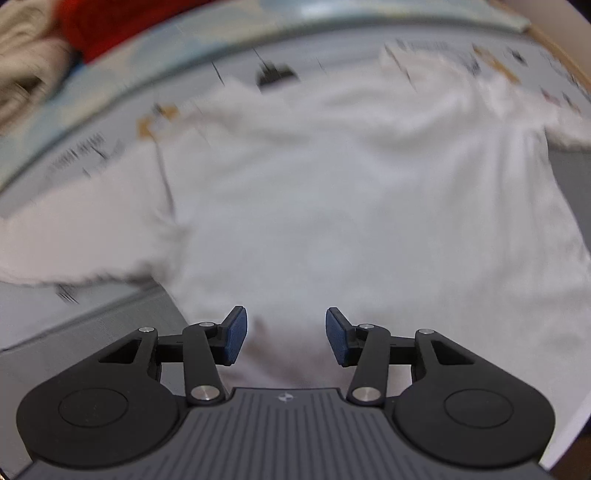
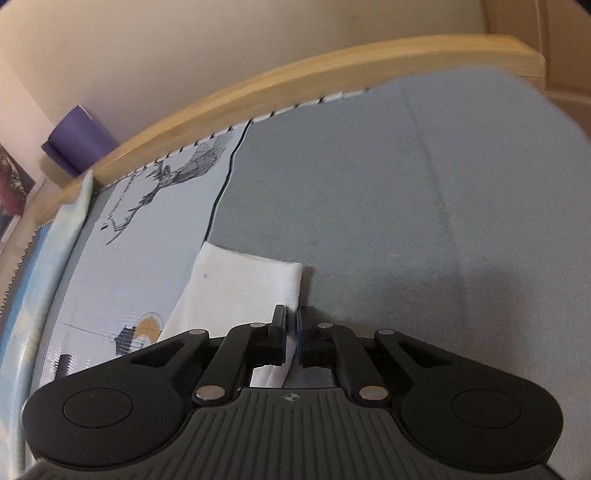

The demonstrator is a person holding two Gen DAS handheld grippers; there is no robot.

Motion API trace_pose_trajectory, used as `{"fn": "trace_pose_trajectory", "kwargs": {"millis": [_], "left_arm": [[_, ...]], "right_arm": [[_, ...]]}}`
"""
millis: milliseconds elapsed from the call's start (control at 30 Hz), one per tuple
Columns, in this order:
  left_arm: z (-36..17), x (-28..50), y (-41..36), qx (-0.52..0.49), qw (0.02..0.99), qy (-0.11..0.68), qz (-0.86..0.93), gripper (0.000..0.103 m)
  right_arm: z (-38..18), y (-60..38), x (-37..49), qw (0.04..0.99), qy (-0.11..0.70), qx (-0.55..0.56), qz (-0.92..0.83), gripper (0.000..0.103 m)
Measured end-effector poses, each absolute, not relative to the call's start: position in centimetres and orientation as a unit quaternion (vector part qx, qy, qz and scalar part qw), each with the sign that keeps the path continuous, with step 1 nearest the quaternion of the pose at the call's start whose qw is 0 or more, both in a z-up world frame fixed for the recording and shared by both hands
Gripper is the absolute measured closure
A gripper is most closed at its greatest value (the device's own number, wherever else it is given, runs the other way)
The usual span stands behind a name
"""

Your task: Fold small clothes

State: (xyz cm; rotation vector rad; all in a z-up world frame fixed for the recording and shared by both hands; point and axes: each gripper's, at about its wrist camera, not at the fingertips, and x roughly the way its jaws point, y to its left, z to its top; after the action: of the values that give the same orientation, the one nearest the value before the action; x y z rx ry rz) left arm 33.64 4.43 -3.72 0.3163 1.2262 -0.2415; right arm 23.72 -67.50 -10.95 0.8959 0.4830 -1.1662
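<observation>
A bed with a pale wooden frame (image 2: 295, 79) carries the work: its cover (image 2: 155, 229) is light blue-grey with black line drawings and small orange marks, and a plain grey fabric (image 2: 424, 206) lies over the part seen from the right wrist view. A cream wall (image 2: 184, 44) stands behind the frame, with a purple object (image 2: 79, 138) beside the rail at the left. In the blurred left wrist view a white shirt (image 1: 351, 192) lies spread flat on the printed cover, body filling the middle and a sleeve (image 1: 85, 229) reaching out to the left. Beyond it, at the top left, sit a red cloth (image 1: 122, 22) and a beige knit (image 1: 26, 62). The left hand-held gripper (image 1: 286, 338) hovers over the near edge of the shirt with its blue pads (image 1: 236, 334) spread wide apart and nothing between them. The right hand-held gripper (image 2: 291, 334) has its fingers pressed nearly together, pinching the edge of a white cloth (image 2: 240, 288), which runs out flat ahead and to the left across the boundary between printed cover and grey fabric. Whether this cloth is part of the same shirt cannot be told.
</observation>
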Motion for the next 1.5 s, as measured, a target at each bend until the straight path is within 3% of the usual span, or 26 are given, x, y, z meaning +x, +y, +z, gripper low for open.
{"fn": "trace_pose_trajectory", "kwargs": {"millis": [133,200,300,633,733,867,1000,1500], "left_arm": [[-7.5,32.6,4.9,0.169,0.756,0.621,-0.122,0.048],[-7.3,32.2,5.2,0.17,0.764,0.611,-0.118,0.043],[-6.1,31.8,6.3,0.138,0.777,0.605,-0.105,0.043],[0.1,29.4,9.6,0.06,0.854,0.511,-0.075,0.043],[2.2,28.6,11.1,0.03,0.881,0.467,-0.07,0.039],[4.6,28.0,12.2,0.01,0.904,0.422,-0.07,0.029],[5.7,27.0,13.1,0.011,0.919,0.39,-0.064,0.027],[5.5,26.6,17.2,0.001,0.92,0.393,0.001,0.028]], "right_arm": [[-7.5,-65.1,24.0,0.748,0.194,0.376,-0.512,0.092],[-5.6,-63.1,24.7,0.785,0.189,0.346,-0.478,0.074],[-3.1,-59.9,25.7,0.835,0.196,0.298,-0.419,0.065],[4.6,-46.6,25.3,0.94,0.218,0.173,-0.197,0.062],[5.9,-42.6,24.3,0.954,0.224,0.149,-0.132,0.061],[7.6,-38.3,22.1,0.963,0.231,0.115,-0.077,0.048],[9.3,-35.7,19.9,0.968,0.23,0.089,-0.048,0.037],[7.5,-32.2,18.1,0.961,0.269,-0.01,-0.053,0.036]]}}
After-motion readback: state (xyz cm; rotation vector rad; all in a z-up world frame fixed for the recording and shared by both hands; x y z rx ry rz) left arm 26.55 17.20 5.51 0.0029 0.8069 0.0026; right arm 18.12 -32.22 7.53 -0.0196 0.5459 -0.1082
